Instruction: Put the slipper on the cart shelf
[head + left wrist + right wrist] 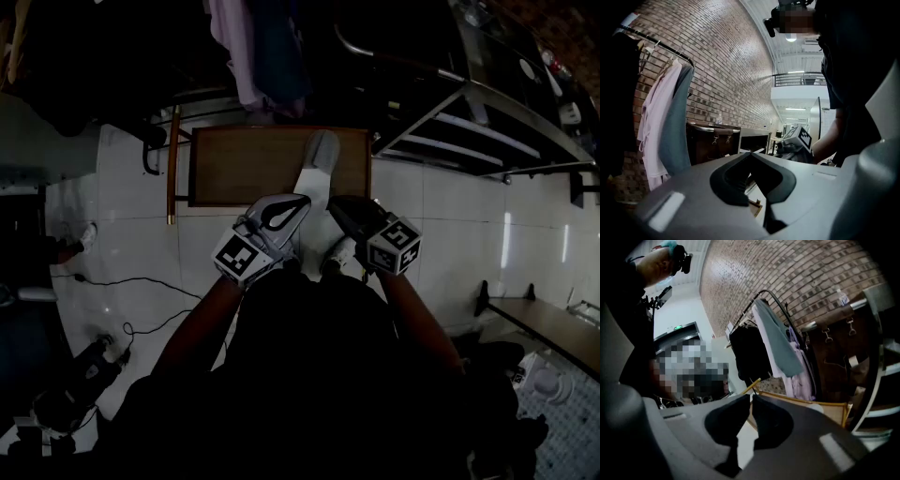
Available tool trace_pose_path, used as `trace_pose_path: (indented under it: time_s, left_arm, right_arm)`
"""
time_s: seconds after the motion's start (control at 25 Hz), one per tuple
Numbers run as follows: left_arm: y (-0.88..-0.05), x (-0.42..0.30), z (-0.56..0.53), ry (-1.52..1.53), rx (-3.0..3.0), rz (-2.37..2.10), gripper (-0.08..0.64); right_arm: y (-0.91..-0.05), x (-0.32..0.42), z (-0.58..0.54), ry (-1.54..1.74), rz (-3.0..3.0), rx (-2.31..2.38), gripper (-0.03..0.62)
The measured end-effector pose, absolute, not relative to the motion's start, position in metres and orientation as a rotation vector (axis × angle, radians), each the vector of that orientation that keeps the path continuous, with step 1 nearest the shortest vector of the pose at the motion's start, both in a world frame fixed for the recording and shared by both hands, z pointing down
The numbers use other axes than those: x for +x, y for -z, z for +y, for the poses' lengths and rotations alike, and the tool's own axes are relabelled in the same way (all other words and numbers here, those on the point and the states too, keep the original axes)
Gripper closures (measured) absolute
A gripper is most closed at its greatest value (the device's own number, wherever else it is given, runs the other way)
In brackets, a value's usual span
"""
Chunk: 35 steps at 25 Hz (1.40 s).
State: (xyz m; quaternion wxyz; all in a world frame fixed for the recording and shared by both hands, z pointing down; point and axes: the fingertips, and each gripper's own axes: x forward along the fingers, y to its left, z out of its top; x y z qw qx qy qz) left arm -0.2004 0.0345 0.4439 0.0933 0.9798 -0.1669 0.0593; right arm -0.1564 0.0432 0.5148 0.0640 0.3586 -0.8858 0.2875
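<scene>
A grey slipper (317,161) lies lengthwise on a low brown wooden table (234,164) in the head view. The metal cart (487,122) with slatted shelves stands to the right of the table. My left gripper (300,200) hovers at the table's near edge, just short of the slipper's heel. Its tips meet in the left gripper view, shut with nothing between them. My right gripper (335,204) is beside it on the right, also shut and empty. The right gripper's marker cube (802,137) shows in the left gripper view.
A clothes rack with hanging garments (773,338) stands behind the table against a brick wall. A brown case with buckles (710,140) sits on the cart. Cables (122,281) trail over the white tiled floor at left. A pale shoe (339,253) is on the floor below the grippers.
</scene>
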Motion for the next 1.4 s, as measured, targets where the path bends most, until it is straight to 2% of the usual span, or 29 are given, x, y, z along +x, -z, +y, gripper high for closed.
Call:
trace_pose_path:
  time_s: [0.32, 0.56, 0.72, 0.92, 1.08, 1.4]
  left_arm:
    - [-0.483, -0.199, 0.031, -0.224, 2.911, -0.459, 0.558]
    - [-0.502, -0.204, 0.042, -0.257, 2.845, -0.430, 0.560]
    - [-0.510, -0.200, 0.040, -0.257, 2.818, -0.426, 0.558]
    - [-0.519, -0.195, 0.035, -0.249, 2.810, -0.404, 0.560]
    - [-0.521, -0.190, 0.023, -0.253, 2.809, -0.405, 0.560]
    - [-0.533, -0.196, 0.011, -0.281, 2.786, -0.429, 0.560]
  right_arm:
    - [-0.632, -0.150, 0.039, -1.124, -2.436, 1.007, 0.569]
    - [-0.722, -0.144, 0.040, -1.348, -2.242, 0.988, 0.478]
    - [-0.759, -0.136, 0.030, -1.511, -2.148, 1.002, 0.385]
    - [-0.786, -0.135, 0.026, -1.604, -2.074, 1.017, 0.380]
    - [-0.806, -0.136, 0.022, -1.739, -2.010, 1.031, 0.343]
    - [-0.831, -0.148, 0.016, -1.952, -1.887, 0.954, 0.341]
